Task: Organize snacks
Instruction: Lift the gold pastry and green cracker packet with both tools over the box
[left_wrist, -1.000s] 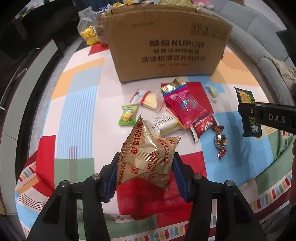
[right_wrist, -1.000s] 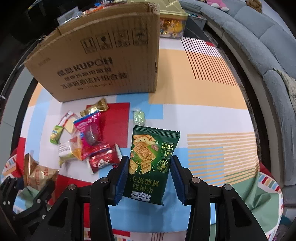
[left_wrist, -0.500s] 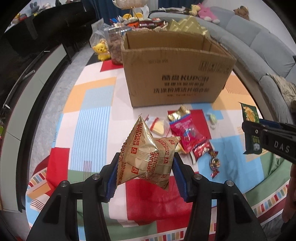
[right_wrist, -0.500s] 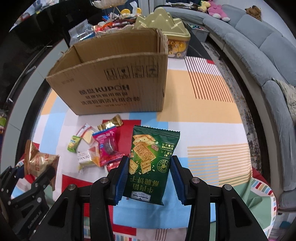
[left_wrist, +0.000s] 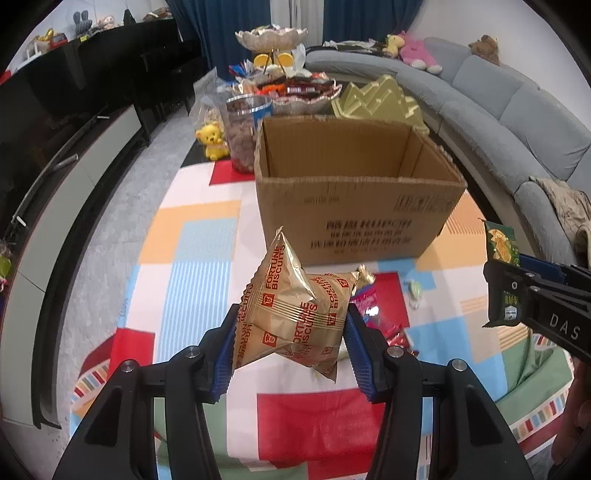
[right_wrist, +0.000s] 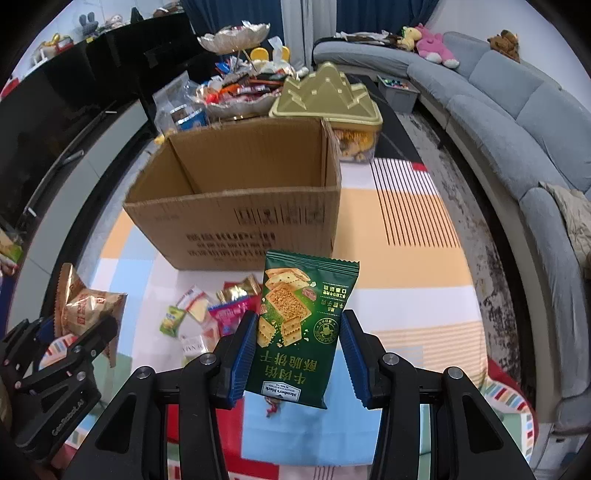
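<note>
Gold foil is crinkling between the blue pads of the left gripper (left_wrist: 290, 343), which is clamping the Fortune Biscuits packet (left_wrist: 295, 314) at a middling width, its jaws squeezing the puffy bag from both sides. The right gripper (right_wrist: 298, 354) is likewise pinching the green cracker packet (right_wrist: 301, 325) upright between its pads. Both packets are hanging in the air above the patchwork tablecloth (left_wrist: 184, 258), short of the open cardboard box (left_wrist: 354, 206).

Compared with a second ago, both grippers are sitting noticeably higher: the box front was then filling the top of each view, whereas its open mouth and bare inner walls are now showing. That suggests the lift is giving enough clearance to carry both packets over the near rim and drop them in together.

Loose snacks are remaining on the cloth in front of the box, among them a pink wrapper (right_wrist: 231, 314) and a small green sachet (right_wrist: 171, 320), so the sorting is looking far from finished.

From the left wrist, a yellow bear toy (left_wrist: 212, 142) and a jar of brown snacks (left_wrist: 245, 131) are showing behind the box's left corner, mostly hidden from the other camera. From the right wrist, the gold mountain-shaped lid (right_wrist: 327, 96) on its tub is showing in full, along with the striped cloth to the box's right.
</note>
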